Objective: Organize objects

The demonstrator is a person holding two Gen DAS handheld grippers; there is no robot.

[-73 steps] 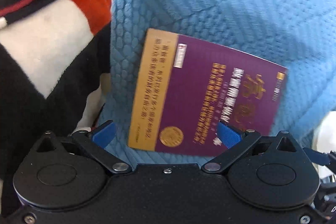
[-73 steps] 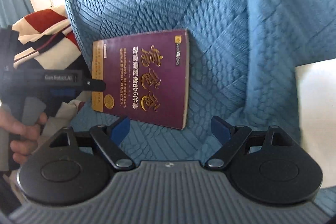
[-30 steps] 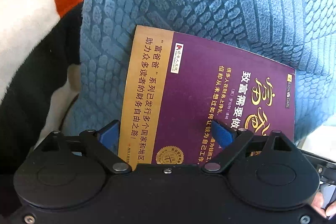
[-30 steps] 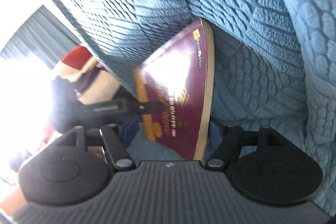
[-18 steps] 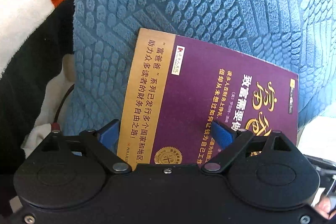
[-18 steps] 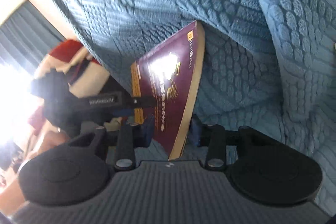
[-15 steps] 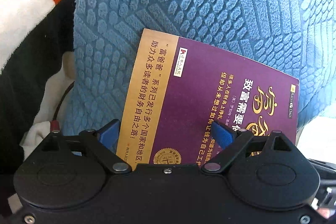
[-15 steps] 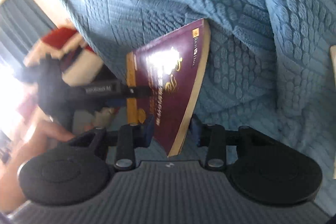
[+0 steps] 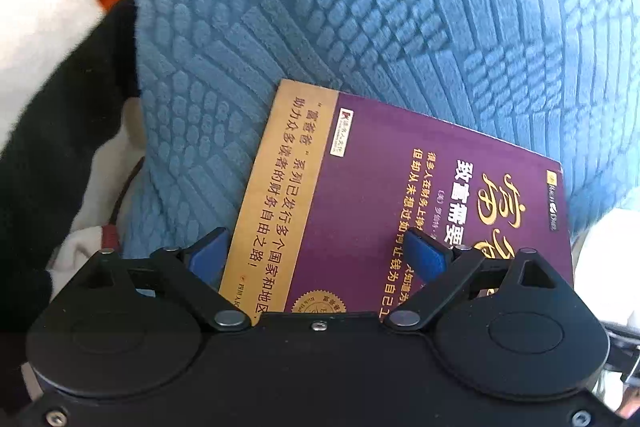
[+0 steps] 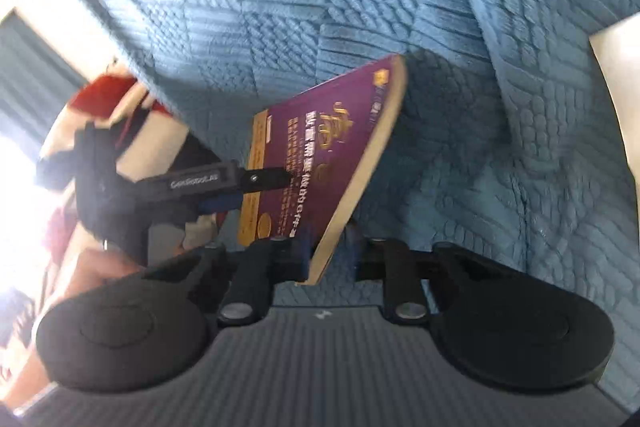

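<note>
Jaws of your right hand-held gripper [image 10: 327,250] have just closed, pinching the purple book's [image 10: 320,163] page edge. Your left hand-held gripper [image 9: 316,253] stays spread around its gold-banded end. Book is off the blue quilted blanket [image 10: 320,7]; lifting can proceed.

purple-gold book [image 9: 380,195], blue textured blanket [image 9: 360,7]

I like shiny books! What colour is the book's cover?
Purple book with a gold strip, clearest from the left wrist.
</note>
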